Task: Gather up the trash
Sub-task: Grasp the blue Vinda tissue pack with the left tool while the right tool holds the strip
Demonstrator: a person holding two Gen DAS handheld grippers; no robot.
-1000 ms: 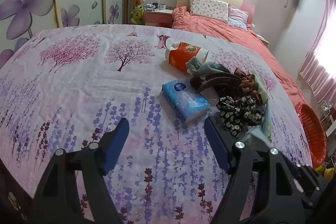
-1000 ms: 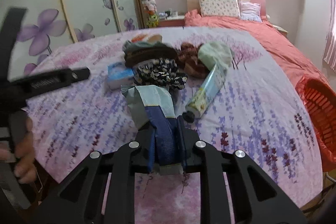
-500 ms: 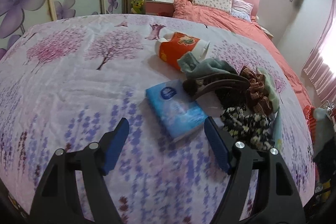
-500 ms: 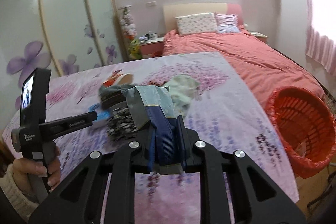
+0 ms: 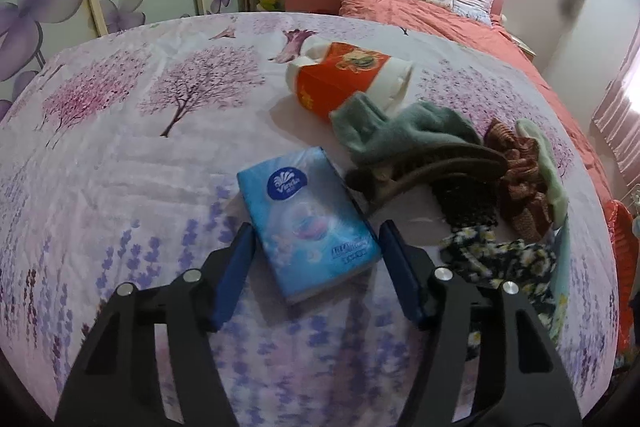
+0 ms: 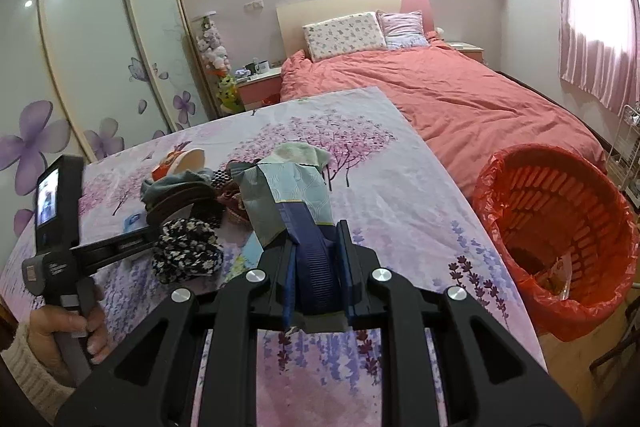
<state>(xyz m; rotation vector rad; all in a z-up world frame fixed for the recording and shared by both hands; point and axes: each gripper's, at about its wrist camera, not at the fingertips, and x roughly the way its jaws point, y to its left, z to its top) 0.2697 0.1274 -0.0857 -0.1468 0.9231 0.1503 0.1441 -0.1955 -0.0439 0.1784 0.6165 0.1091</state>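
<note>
A blue tissue pack [image 5: 308, 219] lies on the flowered cloth [image 5: 120, 155]. My left gripper [image 5: 314, 247] straddles its near end; the jaws are closing and the pads stand close on both sides without pressing. My right gripper [image 6: 316, 239] is shut on a crumpled grey-green and blue wrapper [image 6: 288, 187], held above the cloth. A red basket [image 6: 560, 227] with a red liner stands to its right, with some scraps at the bottom.
Beyond the pack lie an orange-and-white paper pack [image 5: 344, 75], green socks [image 5: 392, 131], a brown hair claw [image 5: 440, 163], a brown scrunchie [image 5: 520, 183] and a black floral scrunchie [image 5: 500, 255]. A hand [image 6: 60, 331] holds the left gripper. A bed with a pink cover [image 6: 460, 99] lies behind.
The left gripper came forward and down over the tissue pack, and its jaws narrowed. The right gripper rose and swung right with the wrapper, bringing the red basket into view.
</note>
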